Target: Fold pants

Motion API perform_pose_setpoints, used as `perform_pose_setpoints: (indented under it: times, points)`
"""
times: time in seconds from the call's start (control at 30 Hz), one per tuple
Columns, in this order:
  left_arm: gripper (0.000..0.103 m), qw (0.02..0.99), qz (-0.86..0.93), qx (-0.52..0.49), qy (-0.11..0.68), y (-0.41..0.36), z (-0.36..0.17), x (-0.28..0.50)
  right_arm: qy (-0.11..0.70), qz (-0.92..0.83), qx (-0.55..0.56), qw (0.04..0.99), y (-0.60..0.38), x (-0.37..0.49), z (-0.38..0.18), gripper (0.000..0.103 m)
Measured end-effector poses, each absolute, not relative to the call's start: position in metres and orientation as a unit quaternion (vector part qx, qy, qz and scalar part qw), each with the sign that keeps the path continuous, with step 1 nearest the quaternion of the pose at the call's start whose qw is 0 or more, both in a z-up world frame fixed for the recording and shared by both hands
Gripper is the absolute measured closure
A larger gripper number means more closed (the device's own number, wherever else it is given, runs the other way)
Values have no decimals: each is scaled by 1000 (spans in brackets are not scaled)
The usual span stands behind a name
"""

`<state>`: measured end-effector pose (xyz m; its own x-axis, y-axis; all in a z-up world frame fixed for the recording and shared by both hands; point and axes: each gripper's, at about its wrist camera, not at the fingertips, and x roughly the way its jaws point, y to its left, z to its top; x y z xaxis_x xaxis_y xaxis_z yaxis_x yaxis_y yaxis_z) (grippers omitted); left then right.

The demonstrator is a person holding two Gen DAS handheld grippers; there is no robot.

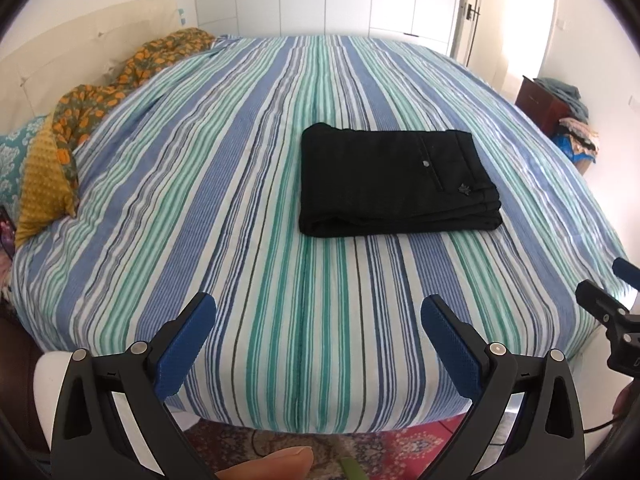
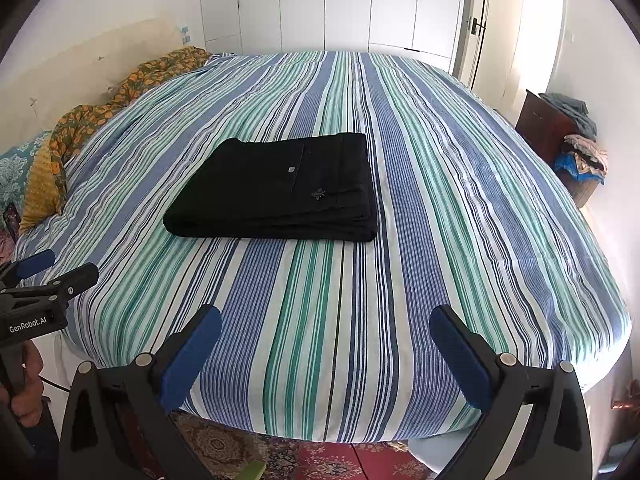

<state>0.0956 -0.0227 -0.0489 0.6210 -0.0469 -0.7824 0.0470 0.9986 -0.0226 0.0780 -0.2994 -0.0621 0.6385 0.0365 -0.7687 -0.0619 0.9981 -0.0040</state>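
My left gripper [image 1: 318,322] and right gripper [image 2: 325,332] hover at the bed's near edge, jaws apart and empty; the black folded cotton pants [image 1: 394,180] rest squared mid-bed on the blue-green striped bedsheet [image 1: 240,200], apparently finished.

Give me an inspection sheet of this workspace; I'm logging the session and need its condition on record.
Surface: striped bedspread, lying flat, light wrinkles.
Job's things: black pants folded into a compact rectangle, resting mid-bed, a button showing on top.
Clutter: orange-patterned blanket and yellow pillow bunched by the headboard.
Grippers: left claw open, held over the near bed edge, holding nothing; right claw open, likewise holding nothing.
Cables: a thin dark cable by the right device.
Surroundings: white wardrobe doors, dark side cabinet piled with clothes, patterned rug below.
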Motion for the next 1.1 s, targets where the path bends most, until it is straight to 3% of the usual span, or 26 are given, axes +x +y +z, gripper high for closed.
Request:
perform_pose_setpoints:
  times: [0.37,1.1]
  points:
    - [1,917,-17,17,399,-21,-14,84,423,29,-29,905,-291,72,-38,0]
    - [1,903,-19,14,428,-28,-32,88,424,13,-51,904,-290,72,-41,0]
